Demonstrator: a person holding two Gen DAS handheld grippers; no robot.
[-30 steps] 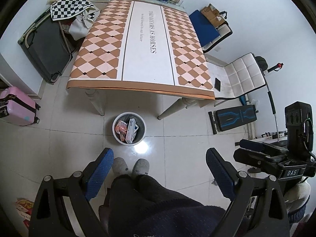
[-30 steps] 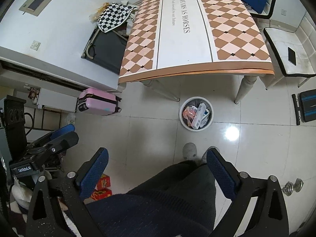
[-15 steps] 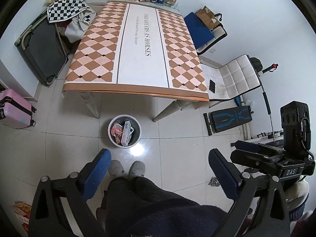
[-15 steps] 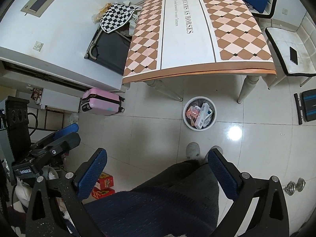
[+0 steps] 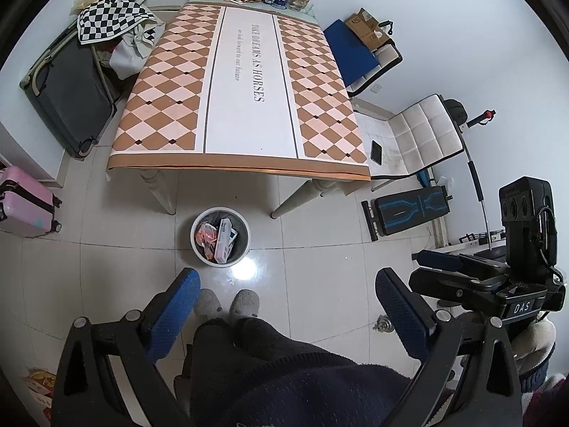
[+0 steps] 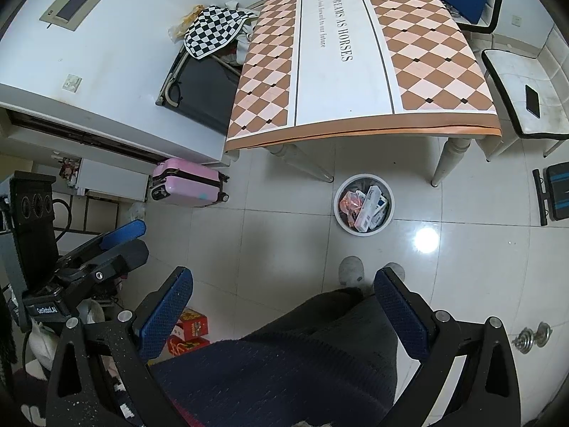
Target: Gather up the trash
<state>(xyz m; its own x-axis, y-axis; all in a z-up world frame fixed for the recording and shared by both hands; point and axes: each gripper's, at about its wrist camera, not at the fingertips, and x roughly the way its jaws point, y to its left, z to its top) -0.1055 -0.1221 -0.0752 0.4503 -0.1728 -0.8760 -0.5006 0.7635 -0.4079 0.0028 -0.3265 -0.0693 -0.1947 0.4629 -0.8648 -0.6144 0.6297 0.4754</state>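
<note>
Inside the waste bin (image 5: pixel 199 249): a carton (image 5: pixel 222 240), perhaps red wrappers (image 5: pixel 206 236).

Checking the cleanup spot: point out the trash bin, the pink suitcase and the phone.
Trash bin (image 5: pixel 245 229), left wrist view, right rim.
Pink suitcase (image 6: pixel 186 182), right wrist view, side shell.
Phone (image 6: pixel 532 101), right wrist view, screen centre.
</note>
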